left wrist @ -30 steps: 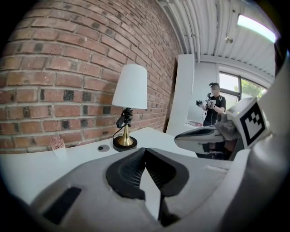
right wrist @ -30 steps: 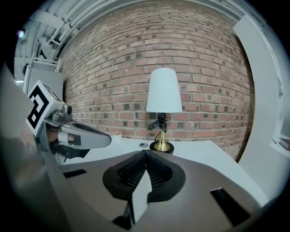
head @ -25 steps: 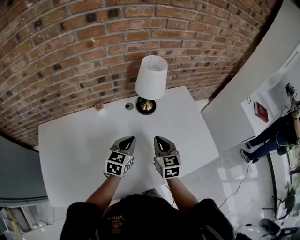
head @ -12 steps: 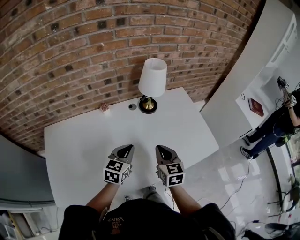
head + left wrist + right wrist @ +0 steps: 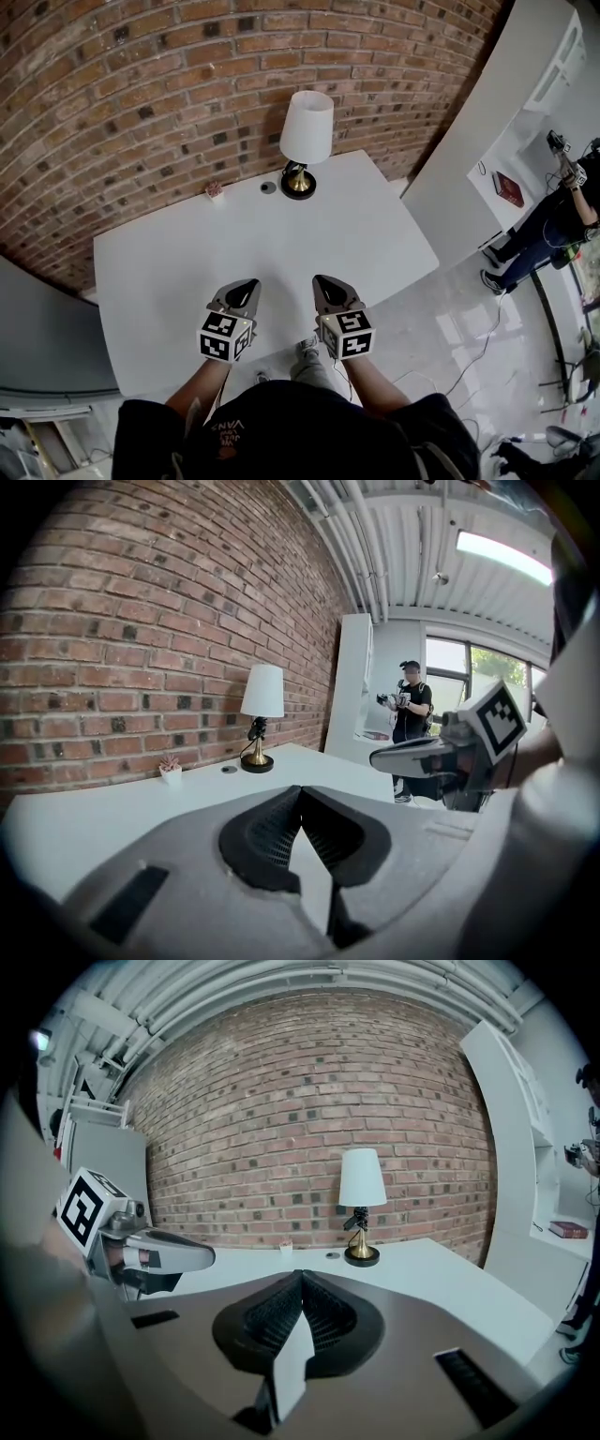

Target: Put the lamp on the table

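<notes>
Two grippers show in the head view, the left gripper (image 5: pixel 246 284) and the right gripper (image 5: pixel 324 280). They sit side by side over the near part of the one white table (image 5: pixel 169 281), each with its jaws pressed together on nothing. One lamp (image 5: pixel 307 131), white-shaded on a brass base, stands upright at the table's far edge by the brick wall (image 5: pixel 141 84), well apart from both grippers. Near its base lies one small round disc (image 5: pixel 268 187), and farther left stands one tiny potted plant (image 5: pixel 215 190). Only the left gripper view shows a window (image 5: pixel 459 672) and a lit ceiling strip (image 5: pixel 502 555). Only the head view shows the glossy floor (image 5: pixel 450 319) and its cables.
</notes>
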`<action>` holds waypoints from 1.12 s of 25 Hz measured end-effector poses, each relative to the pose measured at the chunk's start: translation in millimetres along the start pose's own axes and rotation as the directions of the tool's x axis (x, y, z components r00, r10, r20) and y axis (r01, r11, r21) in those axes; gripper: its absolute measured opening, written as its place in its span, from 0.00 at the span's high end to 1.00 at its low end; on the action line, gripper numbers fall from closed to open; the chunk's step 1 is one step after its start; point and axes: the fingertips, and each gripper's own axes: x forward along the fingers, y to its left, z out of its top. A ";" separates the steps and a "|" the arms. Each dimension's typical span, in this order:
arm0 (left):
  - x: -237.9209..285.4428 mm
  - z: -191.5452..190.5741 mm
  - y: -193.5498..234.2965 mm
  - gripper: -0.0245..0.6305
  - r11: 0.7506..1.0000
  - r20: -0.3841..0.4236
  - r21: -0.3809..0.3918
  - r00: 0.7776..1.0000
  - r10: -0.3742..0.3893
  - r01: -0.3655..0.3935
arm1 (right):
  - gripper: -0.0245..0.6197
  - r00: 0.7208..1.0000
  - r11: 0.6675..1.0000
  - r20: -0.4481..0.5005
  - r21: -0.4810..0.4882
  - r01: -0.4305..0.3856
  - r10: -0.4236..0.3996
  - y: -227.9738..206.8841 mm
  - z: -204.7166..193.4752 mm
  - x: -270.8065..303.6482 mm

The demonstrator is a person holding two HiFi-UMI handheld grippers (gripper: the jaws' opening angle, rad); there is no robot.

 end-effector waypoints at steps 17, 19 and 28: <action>-66.2 -49.9 1.4 0.95 0.998 -0.019 -0.049 0.999 0.026 -0.027 | 0.96 0.998 0.999 -0.062 0.032 0.007 -0.005 46.0 -43.9 -35.2; -69.3 -50.6 2.1 0.95 0.998 -0.013 -0.049 0.999 0.032 -0.033 | 0.96 0.998 1.000 -0.061 0.024 0.008 -0.007 48.5 -45.7 -35.7; -74.5 -52.4 7.7 0.95 0.996 0.012 -0.072 0.998 0.054 -0.053 | 0.96 0.998 1.000 -0.060 0.024 0.013 -0.012 56.3 -49.0 -33.0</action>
